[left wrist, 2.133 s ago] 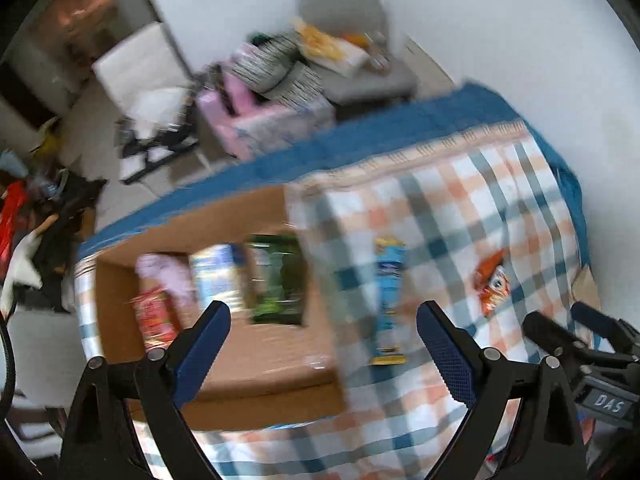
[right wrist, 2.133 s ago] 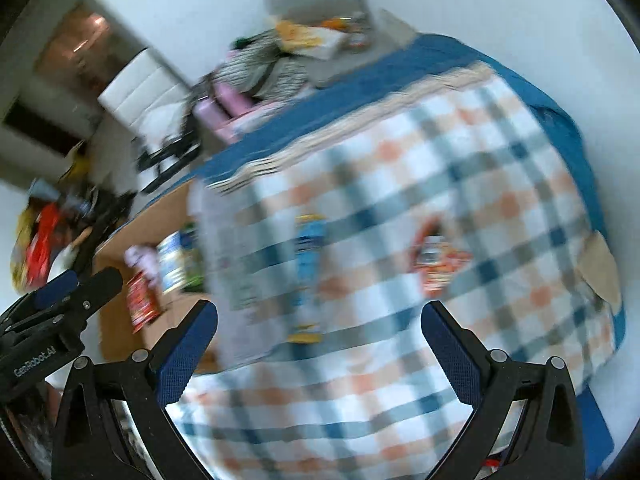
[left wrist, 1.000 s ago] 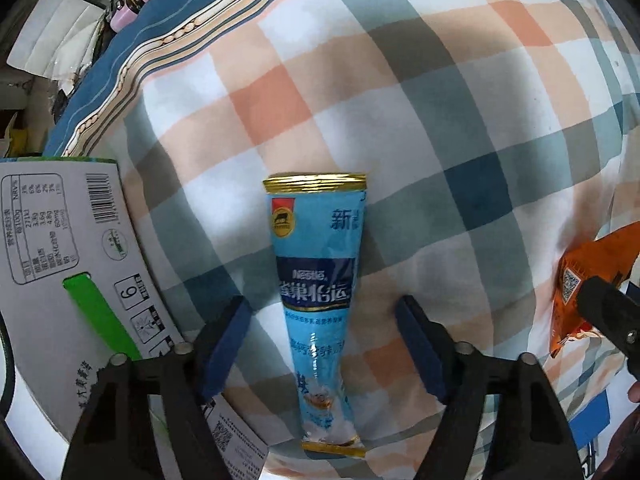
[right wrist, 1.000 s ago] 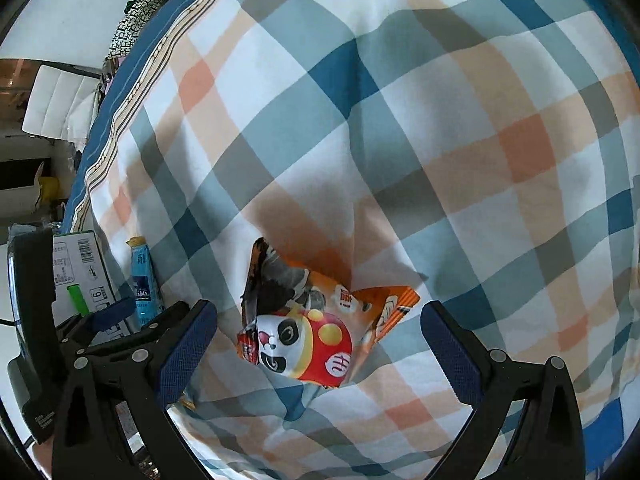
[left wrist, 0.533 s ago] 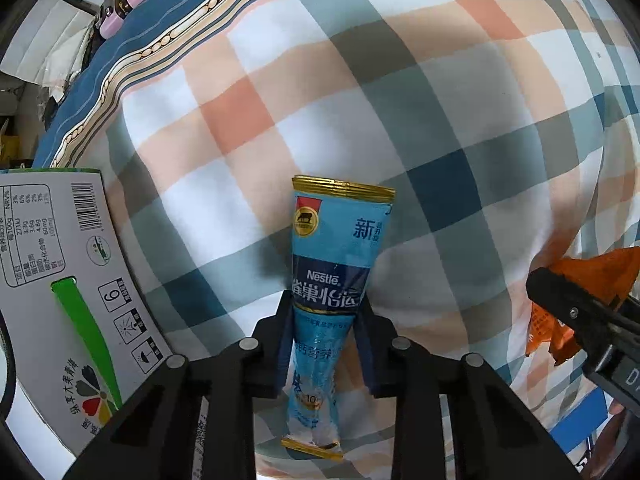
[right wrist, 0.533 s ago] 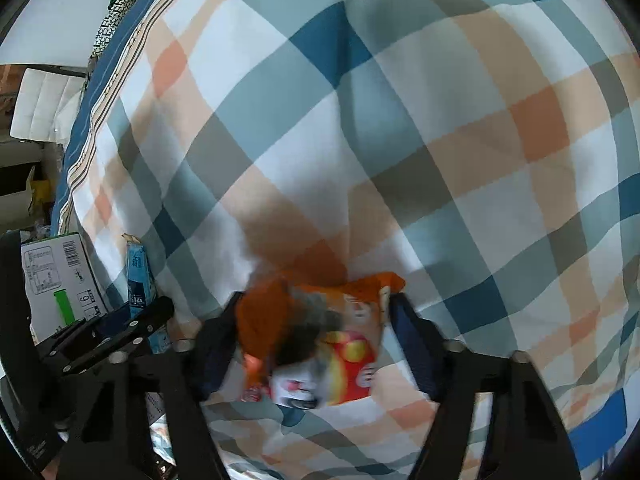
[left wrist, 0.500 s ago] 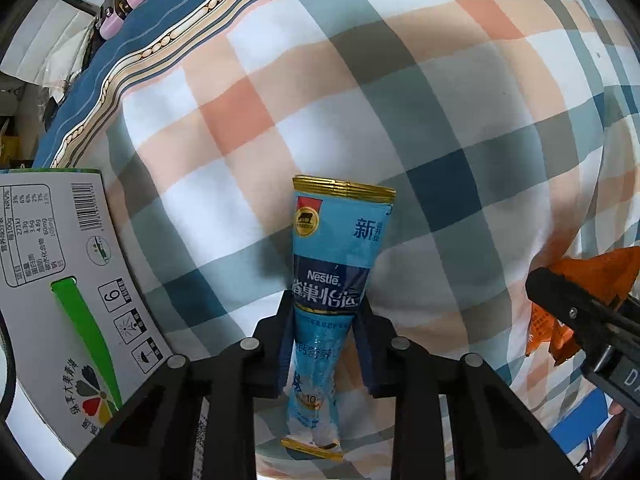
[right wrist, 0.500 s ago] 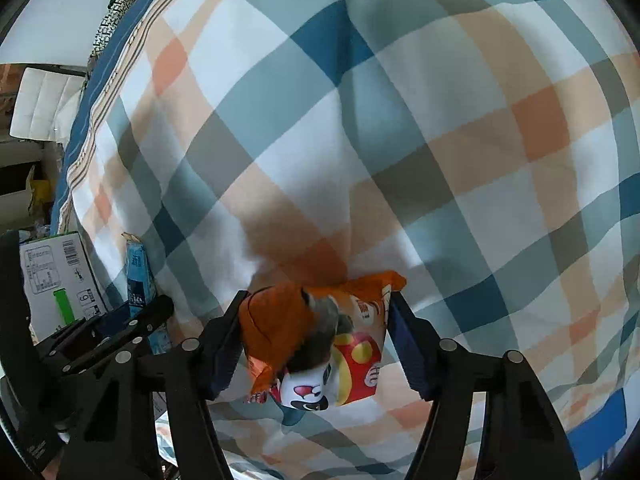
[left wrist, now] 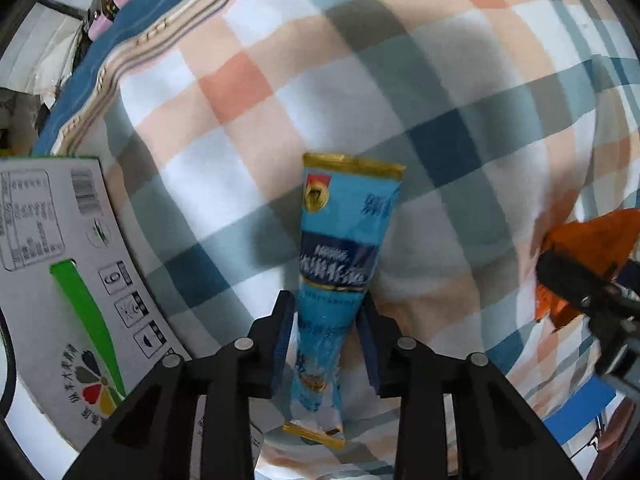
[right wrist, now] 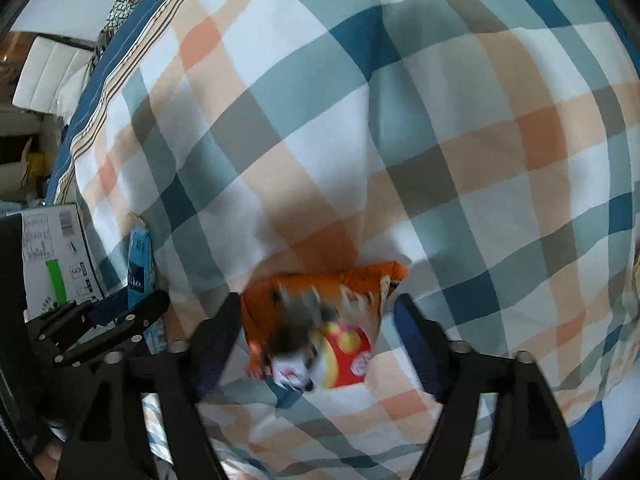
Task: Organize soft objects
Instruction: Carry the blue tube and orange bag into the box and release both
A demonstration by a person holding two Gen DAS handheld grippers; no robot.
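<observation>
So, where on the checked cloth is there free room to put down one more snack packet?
The checked cloth lies bare beyond the orange snack bag. Another bare strip lies between that bag and the blue Nestle packet. By the cardboard box, left of the blue packet, room is tight.

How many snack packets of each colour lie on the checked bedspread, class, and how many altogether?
Blue: 1, the blue packet between the left gripper fingers.
Orange: 1, the orange packet between the right gripper fingers.
Total: 2
</observation>
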